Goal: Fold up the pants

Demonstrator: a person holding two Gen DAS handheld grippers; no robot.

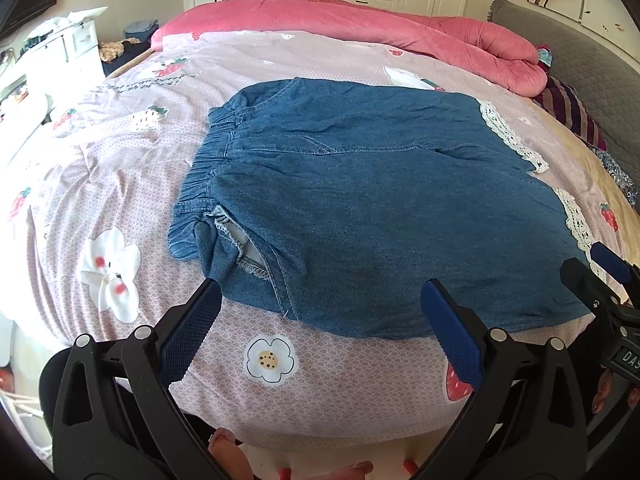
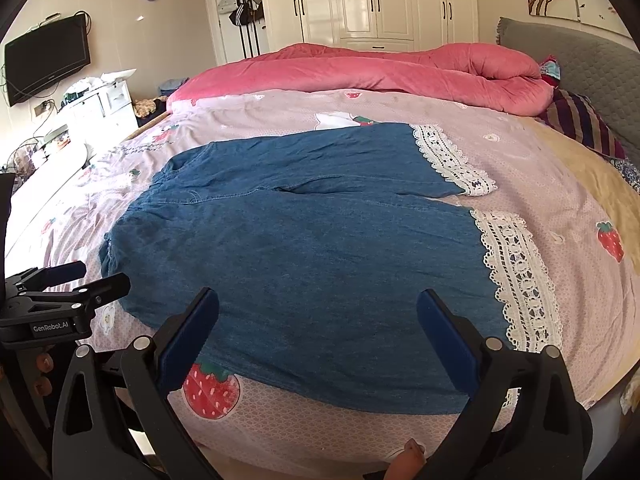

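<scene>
Blue denim pants (image 1: 360,200) with white lace hems (image 1: 508,132) lie flat on the bed, elastic waistband (image 1: 208,152) to the left, legs to the right. The near pocket lining is turned out at the waist. My left gripper (image 1: 320,304) stands open above the pants' near edge by the waist, holding nothing. In the right wrist view the same pants (image 2: 304,248) spread out, lace hems (image 2: 516,276) at the right. My right gripper (image 2: 318,312) is open over the near leg, nothing between its fingers. Each gripper shows at the side of the other's view.
The pink strawberry-print bedsheet (image 2: 360,432) covers the bed. A rolled pink quilt (image 2: 380,72) lies along the far side, a striped pillow (image 2: 584,124) and grey headboard at the right. White drawers (image 2: 104,108) and a wall TV stand left, wardrobes behind.
</scene>
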